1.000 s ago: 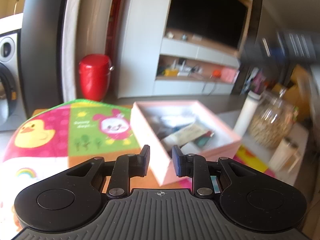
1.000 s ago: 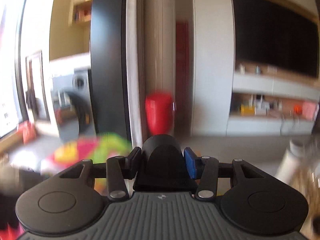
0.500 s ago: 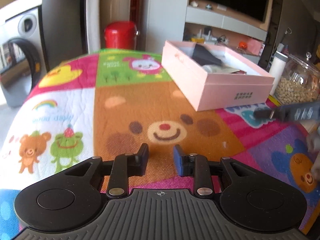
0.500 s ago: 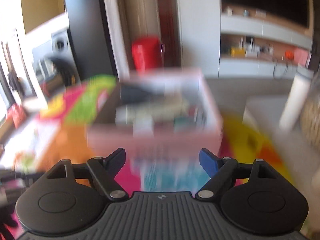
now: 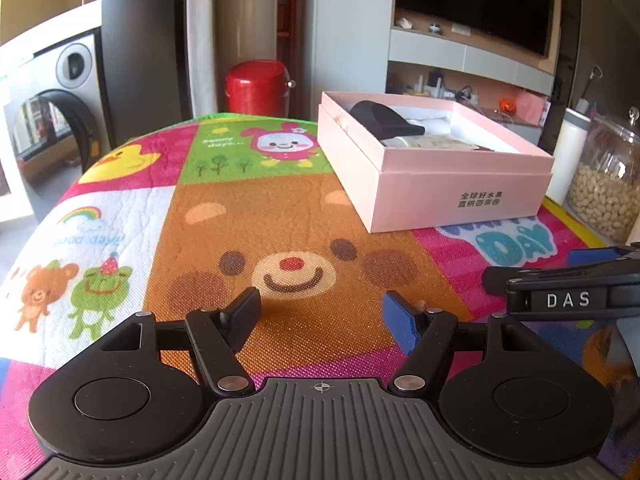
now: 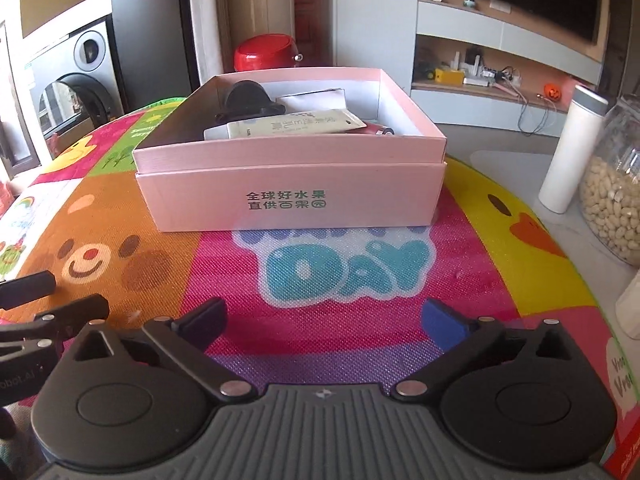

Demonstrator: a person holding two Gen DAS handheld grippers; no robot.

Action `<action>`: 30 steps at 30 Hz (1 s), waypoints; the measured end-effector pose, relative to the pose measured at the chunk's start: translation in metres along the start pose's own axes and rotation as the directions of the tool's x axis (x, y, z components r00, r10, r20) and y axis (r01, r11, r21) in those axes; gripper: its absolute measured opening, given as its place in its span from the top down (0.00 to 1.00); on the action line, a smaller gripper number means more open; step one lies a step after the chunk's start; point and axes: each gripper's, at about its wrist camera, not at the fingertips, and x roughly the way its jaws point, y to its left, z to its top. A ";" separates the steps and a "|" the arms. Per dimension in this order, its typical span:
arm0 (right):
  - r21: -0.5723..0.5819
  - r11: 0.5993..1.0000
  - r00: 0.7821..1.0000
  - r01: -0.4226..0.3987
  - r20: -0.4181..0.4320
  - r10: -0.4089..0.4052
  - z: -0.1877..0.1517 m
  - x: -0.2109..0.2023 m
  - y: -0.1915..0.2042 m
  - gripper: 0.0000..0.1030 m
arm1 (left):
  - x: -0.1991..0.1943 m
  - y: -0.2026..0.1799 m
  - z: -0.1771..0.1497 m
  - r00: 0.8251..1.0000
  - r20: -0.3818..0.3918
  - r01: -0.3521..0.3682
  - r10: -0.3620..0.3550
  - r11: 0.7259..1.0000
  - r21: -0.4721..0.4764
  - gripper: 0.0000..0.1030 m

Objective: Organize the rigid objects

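Both tools were empty: the left hand-held gripper hung with its fingers spread over the bear's face on the play mat, and the right hand-held gripper stood spread wider above the "DAY" lettering, the two just beside each other. Ahead of them, the pink box sat on the mat that covered the table, lid off, nearer to the right tool. Inside lay a black rounded object at the far left corner, a pale flat tube across the middle, a dark red item poking out at the right, and something white behind; little of these showed. As a guess, the black piece was hard plastic, light and smooth, best pinched across its narrower sides; the tube looked light, with some give, and safest held at mid-body. The cardboard wall would flex if squeezed. Off the mat to the right stood a white bottle and a glass jar of pale nuts, breakable and well apart from the fingers
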 end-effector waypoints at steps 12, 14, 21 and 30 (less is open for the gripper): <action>-0.041 0.999 0.997 0.003 0.073 0.000 -0.008 -0.001 0.001 0.00 | 0.008 -0.007 0.005 1.000 -0.006 -0.020 0.020 1.000 0.008 0.27; -0.047 0.999 0.997 0.002 0.074 0.002 -0.007 -0.001 0.002 0.00 | 0.008 -0.007 0.005 1.000 -0.006 -0.020 0.020 1.000 0.008 0.27; -0.011 1.000 0.996 -0.012 0.085 0.013 -0.010 -0.001 -0.001 0.00 | 0.008 -0.007 0.005 1.000 -0.006 -0.024 0.024 1.000 0.010 0.26; -0.012 1.000 0.996 -0.010 0.085 0.011 -0.010 0.000 0.000 0.00 | 0.009 -0.007 0.005 1.000 -0.005 -0.023 0.023 1.000 0.008 0.26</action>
